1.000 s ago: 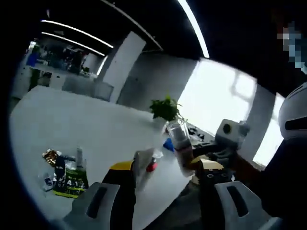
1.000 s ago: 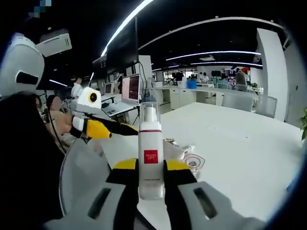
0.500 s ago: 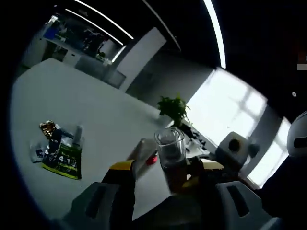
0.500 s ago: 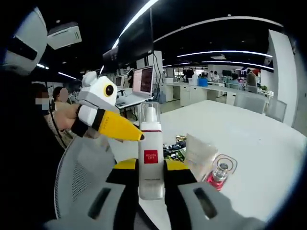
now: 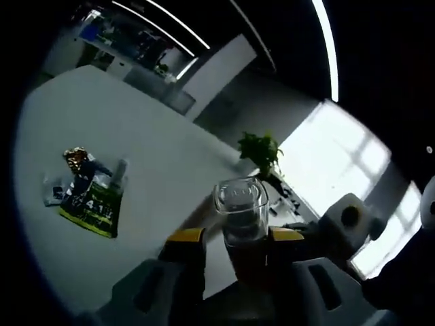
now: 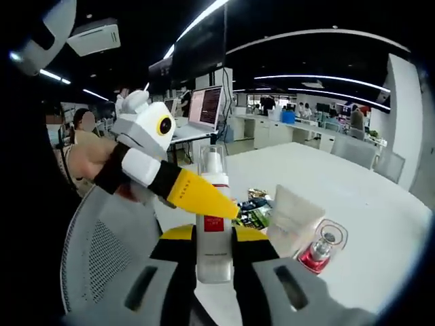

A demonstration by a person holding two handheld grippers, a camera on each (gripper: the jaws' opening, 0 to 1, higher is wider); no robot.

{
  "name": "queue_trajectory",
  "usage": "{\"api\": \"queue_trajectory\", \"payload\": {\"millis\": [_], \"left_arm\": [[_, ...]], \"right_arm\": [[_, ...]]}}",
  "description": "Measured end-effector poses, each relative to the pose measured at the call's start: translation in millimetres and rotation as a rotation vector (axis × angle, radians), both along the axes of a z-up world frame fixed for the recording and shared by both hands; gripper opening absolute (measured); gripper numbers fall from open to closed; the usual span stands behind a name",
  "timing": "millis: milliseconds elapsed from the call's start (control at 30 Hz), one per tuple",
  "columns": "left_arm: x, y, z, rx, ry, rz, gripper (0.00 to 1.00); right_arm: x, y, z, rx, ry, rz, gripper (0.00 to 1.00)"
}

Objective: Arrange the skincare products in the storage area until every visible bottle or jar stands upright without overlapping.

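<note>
Green sachet (image 5: 92, 212): lies flat on the white table (image 5: 149, 163) at the left of your left gripper view, among a small heap of packets (too small to read); the same heap (image 6: 255, 209) shows in your right gripper view behind the white bottle.
Left gripper (image 5: 234, 239): the clear cap of a bottle stands between its yellow-tipped jaws, but whether the jaws press it cannot be told. In your right gripper view this gripper (image 6: 204, 197) reaches in from the left, its yellow tip crossing in front of the white bottle.
White bottle (image 6: 214, 255): upright, red square label, clear cap; you have it clamped between the jaws of your right gripper (image 6: 215, 239), above the table edge.
Clear-capped bottle (image 5: 241, 221): the same white bottle seen from above in your left gripper view, dark below the cap.
White packet (image 6: 291, 217): stands tilted on the table, just right of the held bottle.
Pink bottle (image 6: 319, 248): small, with a clear cap (lying on its side, it appears), touching or just beside the white packet's lower right.
Potted plant (image 5: 262, 149): at the table's far edge.
Mesh chair (image 6: 102, 258): at lower left, below your left gripper.
</note>
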State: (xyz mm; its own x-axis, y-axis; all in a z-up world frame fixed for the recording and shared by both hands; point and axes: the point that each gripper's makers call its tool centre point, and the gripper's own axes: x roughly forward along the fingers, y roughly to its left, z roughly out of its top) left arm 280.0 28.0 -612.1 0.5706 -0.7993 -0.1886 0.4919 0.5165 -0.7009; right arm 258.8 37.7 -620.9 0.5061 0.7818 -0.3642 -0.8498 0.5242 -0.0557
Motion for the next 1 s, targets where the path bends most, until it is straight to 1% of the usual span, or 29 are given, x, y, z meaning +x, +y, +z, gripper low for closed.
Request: {"api": "queue_trajectory", "payload": {"millis": [100,133,200,267,333,500,600,667,800,833,867,900,967,1000], "left_arm": [[-1.0,-2,0.2,-0.015,0.001,-0.013,0.26],[-1.5,-3,0.9,-0.021,-0.003,-0.021,0.23],[-3.0,-5,-1.0,-0.024,0.019,-0.025,0.20],[-2.7,-5,-1.2,-0.022,0.016,-0.020,0.19],[-2.1,-5,-0.6,-0.028,0.023,-0.010,0.19],[-1.7,-4,-1.3,-0.021,0.023,-0.013,0.19],[2.2,-1,-4.2,0.000,0.019,-0.001,0.19],[5.9,4,-7.6,0.027,0.015,0.004,0.19],[10.4,11,-16.9,0.129,-0.019,-0.012,0.19],[10.6,11,-20.8,0.169,-0.033,-0.028,0.19],[11.1,11,-21.6,0.183,-0.044,-0.033,0.19],[12.1,11,-25.7,0.234,-0.071,-0.046,0.19],[11.5,11,-32.9,0.297,-0.084,-0.072,0.19],[11.2,10,-37.4,0.349,-0.112,-0.099,0.19]], "right_arm": [[1,0,-1.3,0.000,0.003,-0.003,0.19],[1,0,-2.3,-0.007,-0.001,-0.003,0.19],[1,-1,-5.3,-0.032,-0.011,-0.004,0.19],[3,-2,-5.8,-0.030,-0.010,-0.012,0.19],[4,-2,-4.6,-0.008,-0.012,-0.019,0.20],[4,-2,-6.3,-0.007,-0.018,-0.009,0.21],[4,-7,-14.6,-0.053,-0.024,-0.010,0.23],[5,-11,-16.1,-0.056,-0.021,-0.024,0.28],[3,-20,-15.0,-0.040,0.000,-0.033,0.25],[3,-23,-14.9,-0.038,0.006,-0.041,0.25],[3,-23,-14.8,-0.038,0.007,-0.043,0.25],[3,-26,-13.8,-0.036,0.006,-0.049,0.24],[3,-28,-12.4,-0.028,0.011,-0.055,0.23],[3,-29,-10.9,-0.015,0.020,-0.059,0.23]]}}
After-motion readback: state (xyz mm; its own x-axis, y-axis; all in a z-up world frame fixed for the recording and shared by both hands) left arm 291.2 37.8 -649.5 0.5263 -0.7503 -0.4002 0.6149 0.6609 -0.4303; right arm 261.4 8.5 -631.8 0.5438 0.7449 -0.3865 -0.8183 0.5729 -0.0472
